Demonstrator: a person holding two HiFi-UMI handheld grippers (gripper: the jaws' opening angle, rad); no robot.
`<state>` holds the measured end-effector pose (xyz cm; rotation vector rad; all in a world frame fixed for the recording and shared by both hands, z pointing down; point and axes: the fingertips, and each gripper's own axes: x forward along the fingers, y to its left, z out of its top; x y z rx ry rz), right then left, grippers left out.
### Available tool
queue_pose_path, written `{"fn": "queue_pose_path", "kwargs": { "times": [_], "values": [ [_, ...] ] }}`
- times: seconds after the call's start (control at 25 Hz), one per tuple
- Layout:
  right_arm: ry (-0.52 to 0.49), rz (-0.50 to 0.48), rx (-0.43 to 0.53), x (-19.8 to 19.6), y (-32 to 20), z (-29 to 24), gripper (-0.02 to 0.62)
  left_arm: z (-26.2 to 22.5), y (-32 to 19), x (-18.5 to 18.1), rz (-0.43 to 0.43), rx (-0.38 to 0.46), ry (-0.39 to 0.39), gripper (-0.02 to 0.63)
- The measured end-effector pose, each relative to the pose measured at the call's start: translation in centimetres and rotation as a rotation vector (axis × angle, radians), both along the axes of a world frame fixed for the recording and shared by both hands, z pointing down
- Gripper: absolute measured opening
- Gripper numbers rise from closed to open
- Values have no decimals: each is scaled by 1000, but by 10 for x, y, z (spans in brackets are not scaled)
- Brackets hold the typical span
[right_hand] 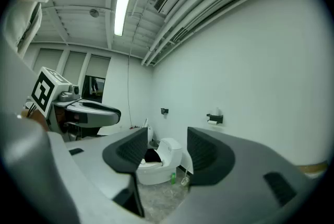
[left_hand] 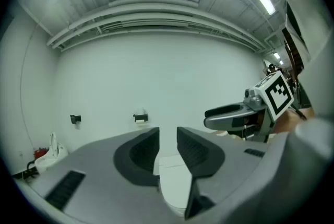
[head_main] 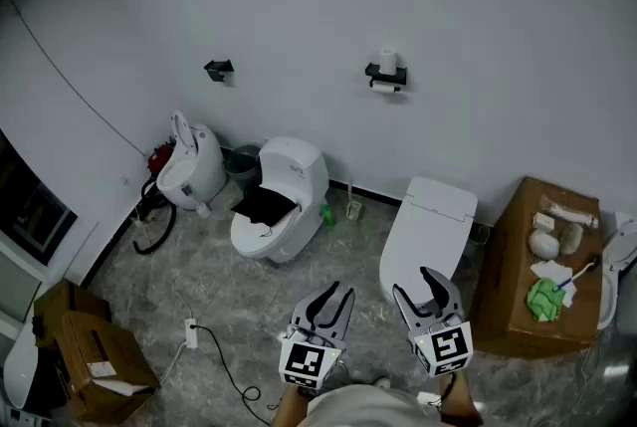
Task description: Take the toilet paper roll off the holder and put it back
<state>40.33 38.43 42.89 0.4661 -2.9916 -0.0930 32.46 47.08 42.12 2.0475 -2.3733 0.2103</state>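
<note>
Wall (head_main: pixel 448 7); left tongs (head_main: pixel 341 292), right tongs (head_main: pixel 413 282) parted.

Head view: high up, angled steeply down, far back from the wall holder (head_main: pixel 385 77). Both gripper views: lower, facing that holder from well away, side by side. All three share it.

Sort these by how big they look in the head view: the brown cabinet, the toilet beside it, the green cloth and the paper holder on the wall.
1. The brown cabinet.
2. The toilet.
3. The green cloth and the paper holder look about alike. The holder is farther off, so I won't rank those two.
</note>
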Motion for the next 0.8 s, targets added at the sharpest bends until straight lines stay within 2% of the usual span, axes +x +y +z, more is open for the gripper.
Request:
{"fn": "queue_pose_path", "kwargs": {
  "times": [0.2,0.36,0.8],
  "values": [
    [-28,6,-38,-1,-6,2,239,4,-12,5,19,-10,-1,110],
    [-17,2,-32,-14,-14,5,239,6,-27,-5,25,-7,-7,110],
    [14,41,-33,-95,-66,14,236,13,-80,-96,54,-8,-4,109]
  ]
}}
